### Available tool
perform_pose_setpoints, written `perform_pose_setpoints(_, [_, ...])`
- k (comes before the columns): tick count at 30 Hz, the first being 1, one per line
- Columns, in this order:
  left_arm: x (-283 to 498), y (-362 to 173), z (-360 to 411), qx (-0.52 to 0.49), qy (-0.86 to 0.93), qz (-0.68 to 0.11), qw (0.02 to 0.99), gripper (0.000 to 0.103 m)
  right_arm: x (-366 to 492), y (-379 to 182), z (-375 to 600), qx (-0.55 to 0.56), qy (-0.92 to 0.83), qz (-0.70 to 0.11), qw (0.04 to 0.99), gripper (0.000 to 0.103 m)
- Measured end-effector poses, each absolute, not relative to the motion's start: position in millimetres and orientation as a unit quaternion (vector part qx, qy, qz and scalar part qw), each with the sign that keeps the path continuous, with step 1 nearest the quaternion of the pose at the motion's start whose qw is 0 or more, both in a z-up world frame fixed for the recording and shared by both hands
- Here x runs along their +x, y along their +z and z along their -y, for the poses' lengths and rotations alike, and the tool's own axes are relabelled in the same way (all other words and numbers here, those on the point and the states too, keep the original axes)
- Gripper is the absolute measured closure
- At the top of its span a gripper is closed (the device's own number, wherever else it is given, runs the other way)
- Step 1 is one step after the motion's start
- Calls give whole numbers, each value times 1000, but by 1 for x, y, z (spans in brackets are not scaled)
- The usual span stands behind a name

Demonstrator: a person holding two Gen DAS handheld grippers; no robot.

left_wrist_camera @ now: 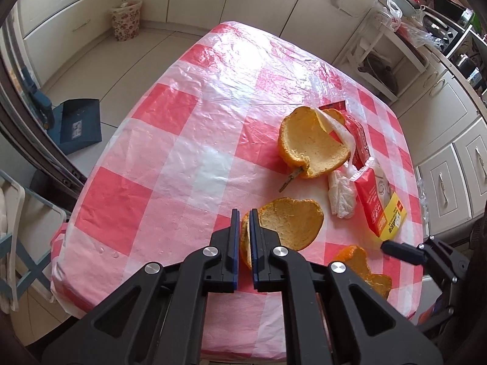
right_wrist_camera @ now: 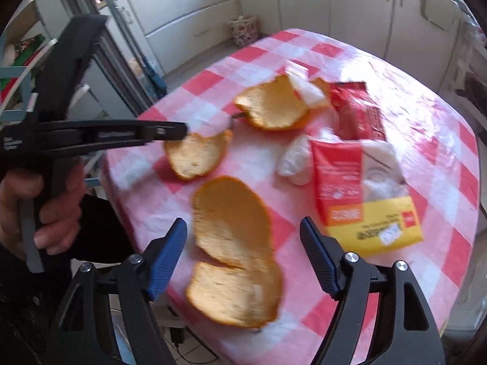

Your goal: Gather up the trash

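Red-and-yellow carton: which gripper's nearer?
Right. The right gripper is open over the peel beside the carton; the left gripper, shut on a peel piece, sits farther off.

A red and white checked tablecloth (left_wrist_camera: 170, 140) covers the table. A flowery basket (left_wrist_camera: 125, 19) and a blue dustpan (left_wrist_camera: 79, 124) sit on the floor.

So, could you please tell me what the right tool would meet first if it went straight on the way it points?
Probably the nearest orange peel, which lies between the open right tool's fingers; depth is unclear.
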State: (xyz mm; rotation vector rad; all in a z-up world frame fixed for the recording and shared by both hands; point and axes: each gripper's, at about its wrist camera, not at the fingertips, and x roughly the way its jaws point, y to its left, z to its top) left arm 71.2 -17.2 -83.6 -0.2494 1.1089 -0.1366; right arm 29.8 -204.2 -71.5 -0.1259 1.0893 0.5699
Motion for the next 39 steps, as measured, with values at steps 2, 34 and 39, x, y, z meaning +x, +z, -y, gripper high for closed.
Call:
perform_pose_setpoints(2, [71, -85, 16, -119, -65, -527, 839, 98, 35, -79, 215, -45, 258, -526, 809, 30])
perform_pose_setpoints(34, [49, -34, 52, 10, -25, -401, 916, 99, 12, -40, 237, -8, 264, -459, 848, 95])
perform_pose_setpoints(39, [47, -33, 53, 9, -25, -397, 918, 99, 13, -36, 241, -2, 261, -454, 852, 95])
